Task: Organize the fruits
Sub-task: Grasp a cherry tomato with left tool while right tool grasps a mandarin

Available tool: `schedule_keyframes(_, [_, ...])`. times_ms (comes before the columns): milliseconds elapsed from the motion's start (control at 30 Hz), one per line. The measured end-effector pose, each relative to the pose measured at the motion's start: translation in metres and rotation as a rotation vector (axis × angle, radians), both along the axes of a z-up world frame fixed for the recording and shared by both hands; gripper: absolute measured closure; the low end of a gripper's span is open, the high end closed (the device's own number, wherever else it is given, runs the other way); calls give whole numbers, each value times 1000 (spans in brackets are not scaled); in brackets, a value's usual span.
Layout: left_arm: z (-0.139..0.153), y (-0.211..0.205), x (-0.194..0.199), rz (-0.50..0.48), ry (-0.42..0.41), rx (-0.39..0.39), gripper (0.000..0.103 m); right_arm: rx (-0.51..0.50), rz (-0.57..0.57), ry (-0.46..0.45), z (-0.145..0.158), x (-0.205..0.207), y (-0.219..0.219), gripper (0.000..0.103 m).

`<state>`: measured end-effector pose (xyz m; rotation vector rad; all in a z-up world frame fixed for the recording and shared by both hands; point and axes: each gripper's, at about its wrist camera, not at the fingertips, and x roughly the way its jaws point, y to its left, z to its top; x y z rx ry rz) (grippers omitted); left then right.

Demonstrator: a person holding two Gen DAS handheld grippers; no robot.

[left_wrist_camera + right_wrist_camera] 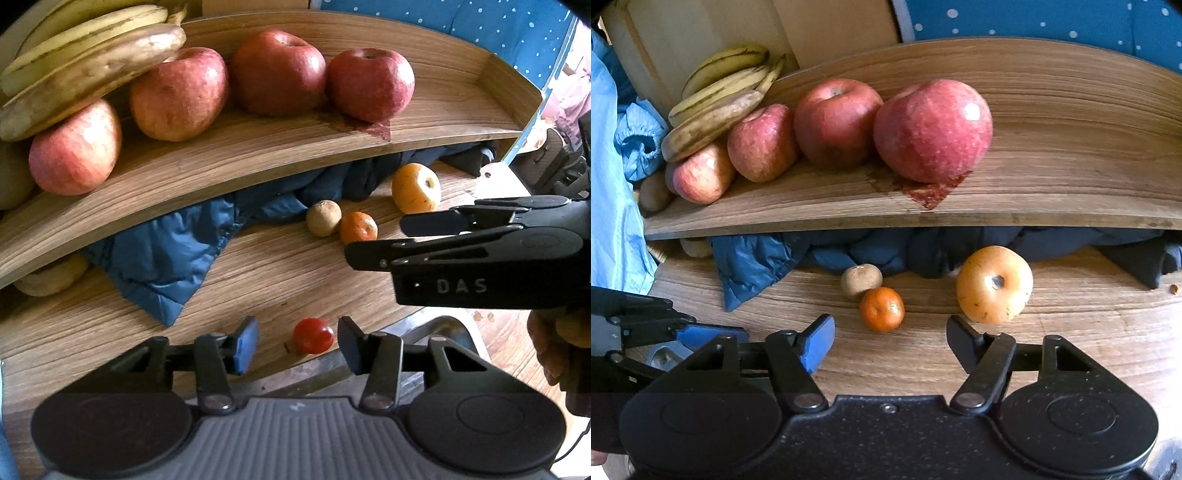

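Left wrist view shows the left gripper [297,341] angled down over the wooden table [110,321], its jaws apart with a small red tomato [313,335] lying between the fingertips, untouched as far as can be seen. Just beyond the tomato, the right gripper [890,341] reaches in, jaws also parted and holding nothing, lined up short of the mandarin [882,308]. A brownish kiwi-like fruit [860,280] touches the mandarin from behind, a yellow-orange persimmon-like fruit [994,285] sits near it, and a blue padded jacket [757,266] lies past them under the wooden tray [1052,199], which carries four red apples [932,129] and bananas [720,96]. Both tools seem set for a pickup; each likely needs a short descent, then closing gently
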<state>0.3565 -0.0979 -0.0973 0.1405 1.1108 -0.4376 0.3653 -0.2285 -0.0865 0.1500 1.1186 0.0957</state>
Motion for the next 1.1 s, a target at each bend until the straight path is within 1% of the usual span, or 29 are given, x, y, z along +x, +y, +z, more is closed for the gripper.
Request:
schedule_keyframes(167, [-2,-3,0,-7,5,-4,61,0,12,6,-4,4,2,44])
schedule_keyframes(300, [-4,-5,0,-10,9,-5,63,-6,13,9,-7,6,3,52])
schedule_keyframes(433, [-5,-6,1,-15,8,-6,69,-4,20,14,-10,8,3,55])
schedule_keyframes(567, [-6,-6,1,-24,9,-6,74,-10,26,12,-11,10,4,61])
schedule_keyframes(633, [-6,-7,0,-27,8,-8,75,-12,28,10,-11,11,4,63])
schedule_keyframes(767, [-6,-7,0,-29,3,-7,76,-15,29,7,-11,11,4,71])
schedule_keyframes(1100, [-4,-6,-2,-19,-9,-7,77,-3,23,5,-10,4,2,72])
